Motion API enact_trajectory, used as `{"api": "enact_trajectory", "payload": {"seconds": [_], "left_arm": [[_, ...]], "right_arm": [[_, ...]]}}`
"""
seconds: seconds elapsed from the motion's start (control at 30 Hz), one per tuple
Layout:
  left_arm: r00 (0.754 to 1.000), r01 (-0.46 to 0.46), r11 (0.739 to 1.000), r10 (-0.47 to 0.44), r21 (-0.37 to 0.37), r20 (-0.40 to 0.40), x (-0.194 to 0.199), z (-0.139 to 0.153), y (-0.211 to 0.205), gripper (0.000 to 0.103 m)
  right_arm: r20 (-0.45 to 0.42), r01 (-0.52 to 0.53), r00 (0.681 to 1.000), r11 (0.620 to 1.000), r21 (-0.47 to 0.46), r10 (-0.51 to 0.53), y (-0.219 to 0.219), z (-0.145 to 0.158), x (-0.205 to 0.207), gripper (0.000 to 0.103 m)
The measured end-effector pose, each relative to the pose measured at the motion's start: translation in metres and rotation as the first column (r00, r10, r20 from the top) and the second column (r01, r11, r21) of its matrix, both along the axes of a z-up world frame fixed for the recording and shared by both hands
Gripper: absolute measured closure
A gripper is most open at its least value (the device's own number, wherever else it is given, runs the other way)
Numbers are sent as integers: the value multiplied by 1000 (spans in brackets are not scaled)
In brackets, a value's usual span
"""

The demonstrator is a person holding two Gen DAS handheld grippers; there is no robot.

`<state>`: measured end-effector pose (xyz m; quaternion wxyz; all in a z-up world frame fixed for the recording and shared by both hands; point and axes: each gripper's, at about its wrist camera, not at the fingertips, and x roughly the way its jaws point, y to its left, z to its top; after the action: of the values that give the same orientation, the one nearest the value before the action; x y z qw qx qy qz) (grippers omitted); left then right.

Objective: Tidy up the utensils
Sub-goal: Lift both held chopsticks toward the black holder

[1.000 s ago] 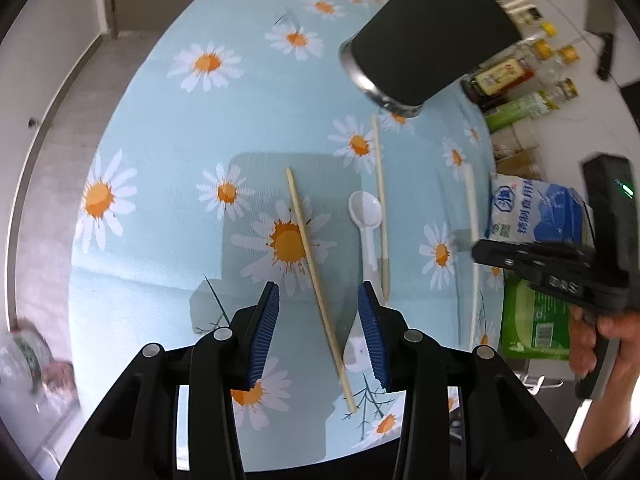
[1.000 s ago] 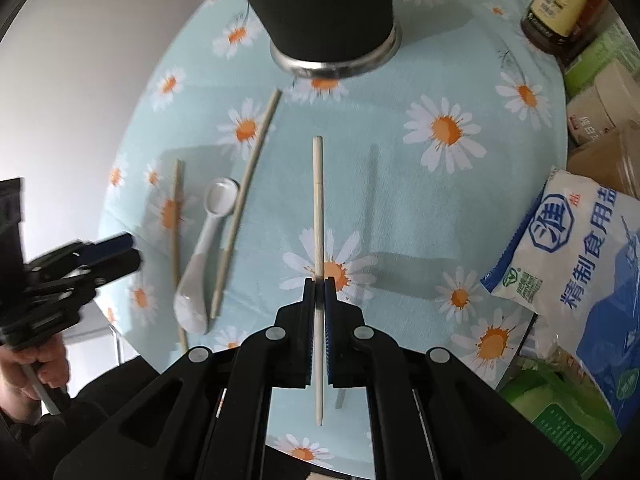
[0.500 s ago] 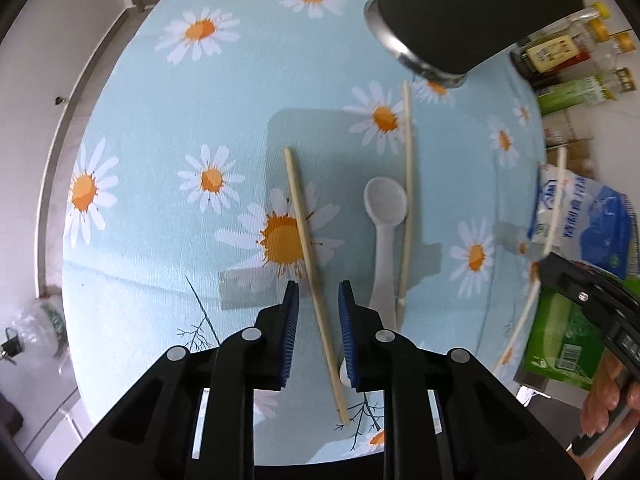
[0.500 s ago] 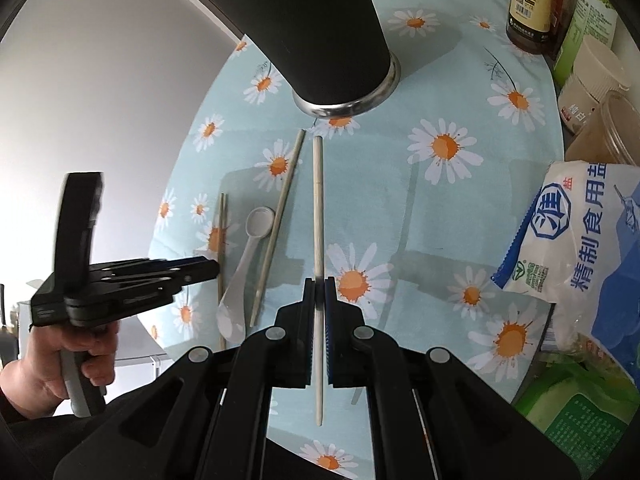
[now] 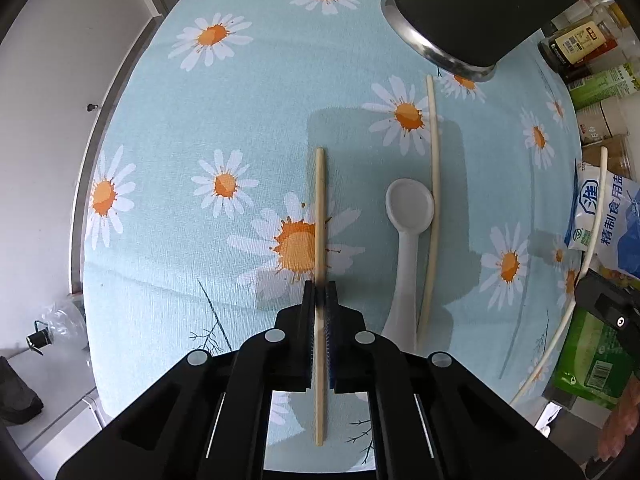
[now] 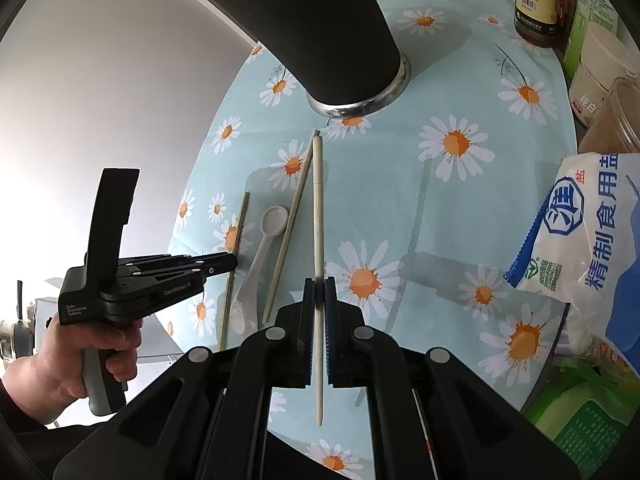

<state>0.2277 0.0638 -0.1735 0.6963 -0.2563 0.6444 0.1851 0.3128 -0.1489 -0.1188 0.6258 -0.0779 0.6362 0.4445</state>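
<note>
On the daisy-print tablecloth (image 5: 224, 92) lies a tan wooden chopstick (image 5: 319, 208), and my left gripper (image 5: 320, 296) is shut on its middle, pointing straight down. From the right wrist view that same left gripper (image 6: 228, 262) shows at the left, held by a hand (image 6: 80, 344). A white spoon (image 5: 408, 216) and a second pale chopstick (image 5: 433, 184) rest just right of it. My right gripper (image 6: 319, 292) is shut on a cream chopstick (image 6: 318, 208) held above the table, tip toward the black utensil holder (image 6: 320, 28).
A salt bag (image 6: 592, 248), sauce bottles (image 6: 536, 0), lidded jars (image 6: 600, 72) and a green packet (image 5: 592, 360) crowd the table's right side. The table's rounded edge drops off at the left, next to a white wall.
My left jaws have closed onto the wooden chopstick as the gripper came lower over it. The right gripper has risen slightly and tilted up, still gripping the cream chopstick.
</note>
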Motion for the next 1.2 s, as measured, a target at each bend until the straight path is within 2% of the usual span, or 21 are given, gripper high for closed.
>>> {"api": "enact_trajectory", "payload": {"seconds": [0.37,0.67,0.83,0.93,1.2], "left_arm": [[999,19,1000,-18,-15,50,-13,1,2,99],[986,60,998,-55,-27,155,-36,13,21,99],[973,72,996,-60,-47,222,-45,31,32,99],[963,86,996,-74,-33,260,-49,46,34,99],[918,115,993,-112,16,379,-42,89,37,99]], "right_arm": [[9,-6,1000,1000,-5,6,13,-6,-6,98],[47,26,999,999,-28,-25,28,-8,-20,97],[40,41,998,999,-31,-40,35,-10,-30,97],[39,42,998,999,-20,-41,40,-7,-34,97],[62,46,997,993,108,-53,59,21,-35,97]]}}
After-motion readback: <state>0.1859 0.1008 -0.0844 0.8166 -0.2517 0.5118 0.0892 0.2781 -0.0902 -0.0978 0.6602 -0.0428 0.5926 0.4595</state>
